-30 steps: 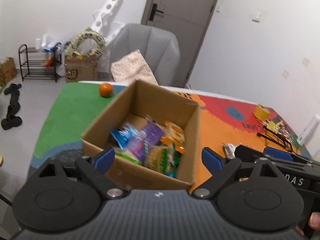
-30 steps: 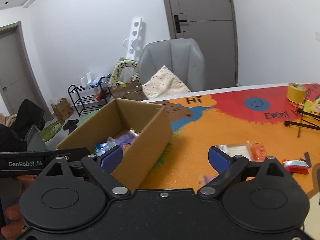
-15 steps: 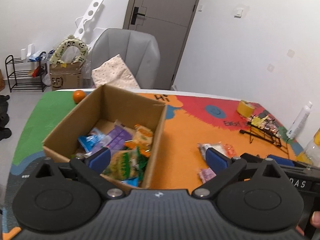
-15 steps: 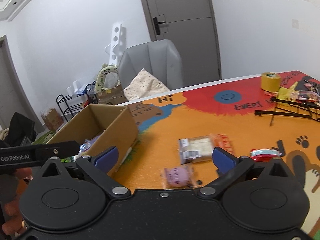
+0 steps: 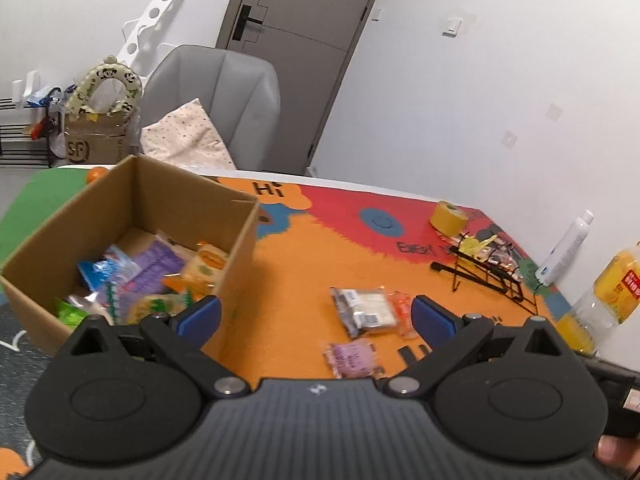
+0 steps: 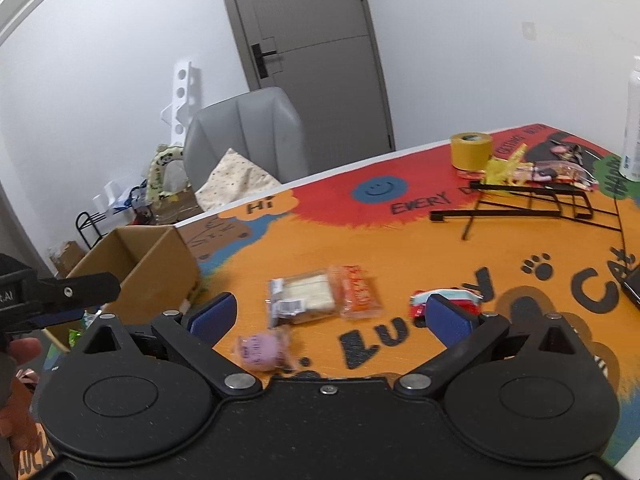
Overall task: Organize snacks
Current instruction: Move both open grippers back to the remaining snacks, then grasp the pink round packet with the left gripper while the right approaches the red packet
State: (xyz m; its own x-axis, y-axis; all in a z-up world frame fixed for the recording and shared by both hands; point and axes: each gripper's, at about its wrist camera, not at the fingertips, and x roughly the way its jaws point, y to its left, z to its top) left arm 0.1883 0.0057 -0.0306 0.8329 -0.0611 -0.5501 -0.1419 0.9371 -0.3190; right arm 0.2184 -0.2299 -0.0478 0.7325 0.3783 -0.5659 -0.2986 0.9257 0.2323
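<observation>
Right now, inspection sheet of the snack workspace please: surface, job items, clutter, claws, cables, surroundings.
Surface: table mat, printed in orange, red, green and blue, lying flat.
Job's things: cardboard box, open, holding several snack packets; loose on the mat are a clear-and-orange packet, a pink packet and a red-and-white packet.
Clutter: yellow tape roll, black wire rack, white bottle, orange drink bottle, an orange behind the box.
Claws: left claw open, empty; right claw open, empty.
Cables: nothing seen.
Surroundings: grey chair with cushion, grey door, shelf rack at left.
</observation>
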